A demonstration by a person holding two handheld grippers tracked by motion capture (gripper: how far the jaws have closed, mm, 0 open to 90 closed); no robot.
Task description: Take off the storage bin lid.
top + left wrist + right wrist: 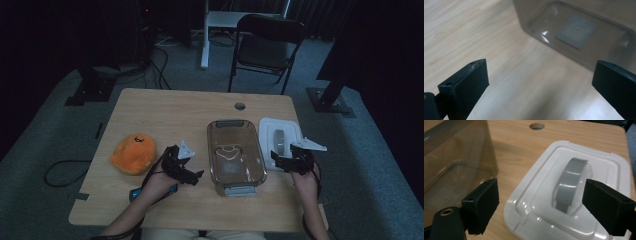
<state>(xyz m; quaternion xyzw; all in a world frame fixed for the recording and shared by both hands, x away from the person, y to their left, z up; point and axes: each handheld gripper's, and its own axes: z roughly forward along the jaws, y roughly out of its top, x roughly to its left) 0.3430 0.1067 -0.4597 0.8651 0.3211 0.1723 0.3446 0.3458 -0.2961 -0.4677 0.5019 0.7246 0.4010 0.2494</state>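
A clear plastic bin (235, 156) stands lengthwise in the middle of the wooden table (170, 112). Its white lid (281, 140) with a grey handle (571, 182) lies flat just right of it. My left gripper (192, 175) hovers left of the bin's near end, jaws open and empty. In the left gripper view the gripper (541, 63) faces bare wood with the bin's wall (579, 30) ahead. My right gripper (281, 159) hangs over the lid's near edge. In the right gripper view its jaws (541, 187) stand wide apart above the lid (544, 202), touching nothing.
An orange plush toy (132, 153) lies on the table's left side. A small blue object (137, 193) sits under my left wrist near the front edge. A cable hole (240, 106) is in the far tabletop. A folding chair (267, 47) stands beyond the table.
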